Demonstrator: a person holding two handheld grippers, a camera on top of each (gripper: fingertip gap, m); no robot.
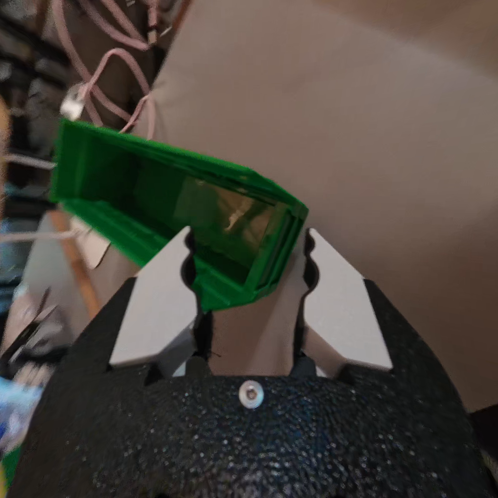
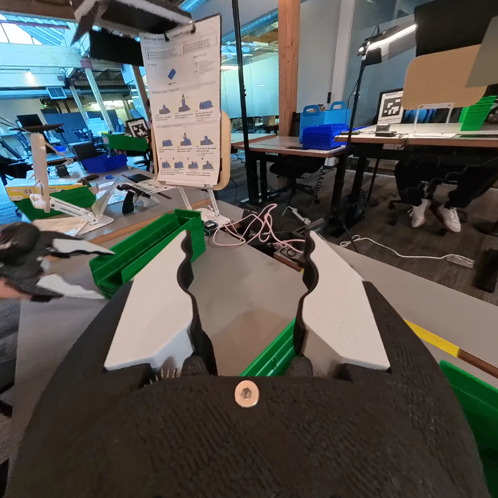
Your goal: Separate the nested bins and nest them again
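A stack of long, narrow green nested bins (image 1: 151, 188) lies on the grey table (image 1: 350, 134), open side towards the left wrist camera. My left gripper (image 1: 248, 230) is open, with the near end of the stack between its fingers. The right wrist view shows the same stack (image 2: 151, 250) at the left, with the left gripper (image 2: 106, 272) at its near end. My right gripper (image 2: 247, 234) is open and empty above bare table (image 2: 242, 291). A separate green bin (image 2: 272, 355) lies just below and between its fingers. Another green bin (image 2: 474, 404) sits at the lower right.
An instruction sheet on a stand (image 2: 186, 107) stands behind the stack. Pink cables (image 2: 250, 229) lie in a gap at the table's far edge. Yellow tape (image 2: 431, 342) marks the right table edge. A white folding stand (image 2: 67, 207) and clutter sit on the table at the far left.
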